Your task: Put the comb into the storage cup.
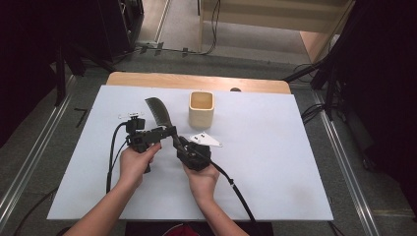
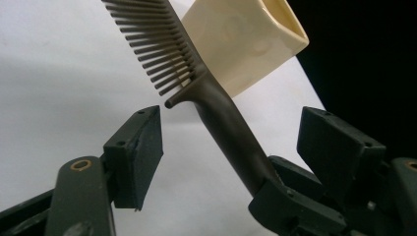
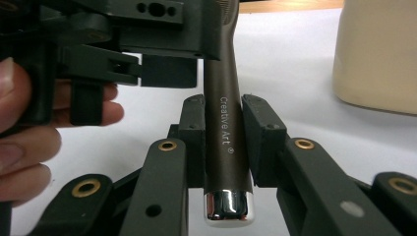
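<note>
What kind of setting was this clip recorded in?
Probably a lab or studio recording station, not a home: a white-covered table on a grey floor, floor rails along both sides, loose cables behind it, and dark stands around.

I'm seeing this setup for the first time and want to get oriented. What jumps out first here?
A dark brown comb held up over the middle of the white table: the right gripper is clamped on its handle, and the left gripper stands open around the handle just below the teeth. Right behind it, a cream square cup stands upright near the table's far edge.
</note>
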`<action>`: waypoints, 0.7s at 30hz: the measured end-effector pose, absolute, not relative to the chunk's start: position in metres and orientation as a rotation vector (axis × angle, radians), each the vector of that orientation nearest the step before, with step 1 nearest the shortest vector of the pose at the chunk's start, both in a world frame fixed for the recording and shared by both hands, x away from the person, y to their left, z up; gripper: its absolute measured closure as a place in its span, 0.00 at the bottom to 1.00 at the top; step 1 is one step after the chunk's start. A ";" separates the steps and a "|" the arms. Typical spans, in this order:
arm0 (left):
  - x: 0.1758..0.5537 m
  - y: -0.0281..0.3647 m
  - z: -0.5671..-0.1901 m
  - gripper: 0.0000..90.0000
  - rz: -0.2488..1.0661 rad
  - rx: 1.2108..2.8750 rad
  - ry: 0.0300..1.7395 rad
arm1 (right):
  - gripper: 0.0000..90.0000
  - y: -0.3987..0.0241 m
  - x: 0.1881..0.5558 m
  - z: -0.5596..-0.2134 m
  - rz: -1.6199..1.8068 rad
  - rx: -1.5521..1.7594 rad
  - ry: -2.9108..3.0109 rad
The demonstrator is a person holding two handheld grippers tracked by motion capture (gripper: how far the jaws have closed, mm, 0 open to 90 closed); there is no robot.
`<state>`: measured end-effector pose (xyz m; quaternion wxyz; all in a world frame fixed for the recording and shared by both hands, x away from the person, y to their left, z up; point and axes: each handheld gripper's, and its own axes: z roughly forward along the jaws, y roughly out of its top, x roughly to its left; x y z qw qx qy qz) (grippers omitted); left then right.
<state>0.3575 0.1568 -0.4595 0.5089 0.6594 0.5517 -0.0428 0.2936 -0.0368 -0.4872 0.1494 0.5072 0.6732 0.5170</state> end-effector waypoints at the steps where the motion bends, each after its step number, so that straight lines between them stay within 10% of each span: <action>1: 0.358 0.156 -0.460 0.31 -0.103 1.583 1.331 | 0.78 -0.036 0.294 -0.487 1.488 1.456 1.929; 21: 0.361 0.150 -0.465 0.47 -0.161 1.556 1.358 | 0.78 -0.033 0.292 -0.487 1.508 1.455 1.896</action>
